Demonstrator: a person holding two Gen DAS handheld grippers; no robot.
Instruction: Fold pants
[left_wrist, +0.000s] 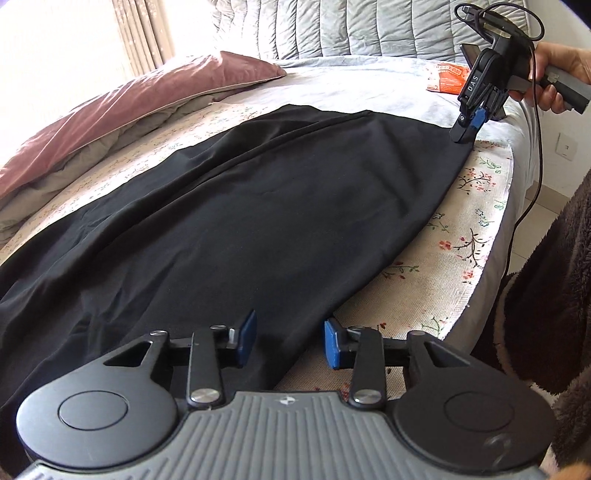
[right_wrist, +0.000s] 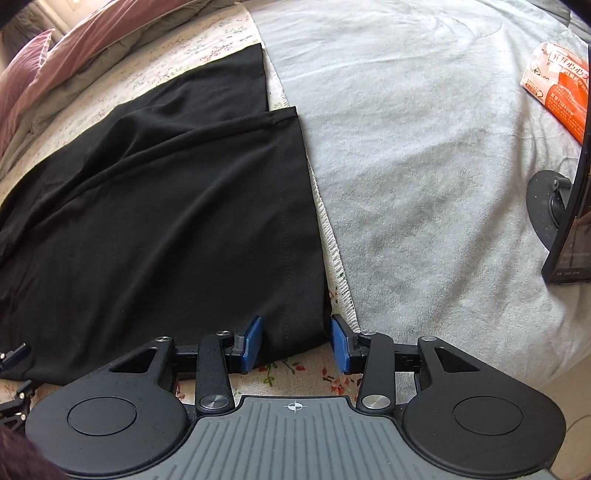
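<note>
Black pants (left_wrist: 258, 206) lie flat along the bed, one leg folded over the other. My left gripper (left_wrist: 290, 341) is open, its blue pads straddling the near edge of the cloth. My right gripper (right_wrist: 297, 341) is open around the near corner of the leg hems (right_wrist: 295, 221). In the left wrist view the right gripper (left_wrist: 466, 129) shows at the pants' far end, its tips at the cloth's corner. The pants also fill the left half of the right wrist view (right_wrist: 166, 203).
The bed has a floral sheet (left_wrist: 443, 266) and a grey blanket (right_wrist: 424, 166). A maroon pillow (left_wrist: 129, 107) lies to the left. An orange packet (right_wrist: 557, 92) and a black tablet on a stand (right_wrist: 569, 221) sit at the right. The bed's edge (left_wrist: 491, 280) runs along the right.
</note>
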